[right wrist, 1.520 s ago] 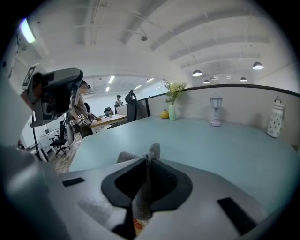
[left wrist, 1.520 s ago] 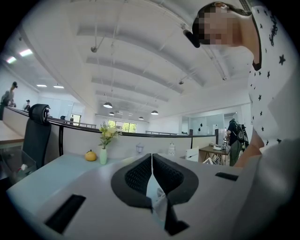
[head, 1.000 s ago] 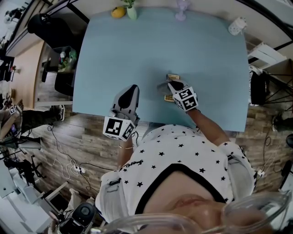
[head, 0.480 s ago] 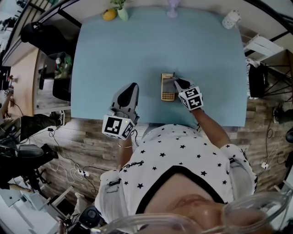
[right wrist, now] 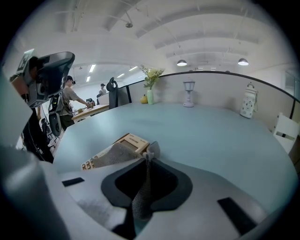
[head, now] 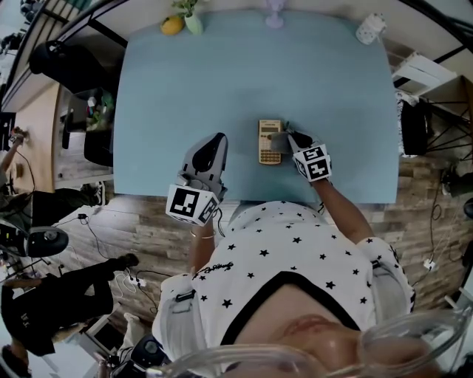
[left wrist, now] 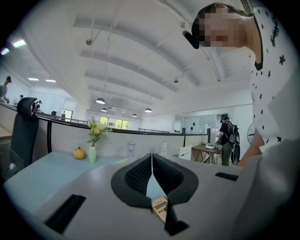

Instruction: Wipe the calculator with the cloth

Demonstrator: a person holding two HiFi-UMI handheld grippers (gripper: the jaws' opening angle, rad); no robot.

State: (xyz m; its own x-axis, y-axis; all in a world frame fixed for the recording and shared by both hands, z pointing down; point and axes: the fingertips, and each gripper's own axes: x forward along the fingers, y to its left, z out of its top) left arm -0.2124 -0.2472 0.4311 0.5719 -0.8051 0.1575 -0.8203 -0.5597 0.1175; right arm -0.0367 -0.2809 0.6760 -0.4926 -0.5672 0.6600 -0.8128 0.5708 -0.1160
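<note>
A tan calculator [head: 270,141] lies flat on the light blue table [head: 222,74], near its front edge. My right gripper [head: 290,137] is shut on a grey cloth [head: 278,139] and holds it down on the calculator's right half. In the right gripper view the cloth [right wrist: 115,153] drapes over the calculator [right wrist: 131,140] and runs back between the closed jaws of the right gripper [right wrist: 147,157]. My left gripper [head: 209,153] rests near the front table edge, left of the calculator, shut and holding nothing. From the left gripper [left wrist: 152,156], the calculator [left wrist: 160,207] peeks out below its jaws.
Along the table's far edge stand a yellow fruit [head: 171,25], a small vase with flowers [head: 192,22], a clear stemmed glass [head: 275,15] and a white jar [head: 369,28]. A black chair [head: 63,55] and a shelf stand left of the table.
My right gripper with the cloth has slid from the calculator's near end toward its far right part. The left gripper has stayed in place.
</note>
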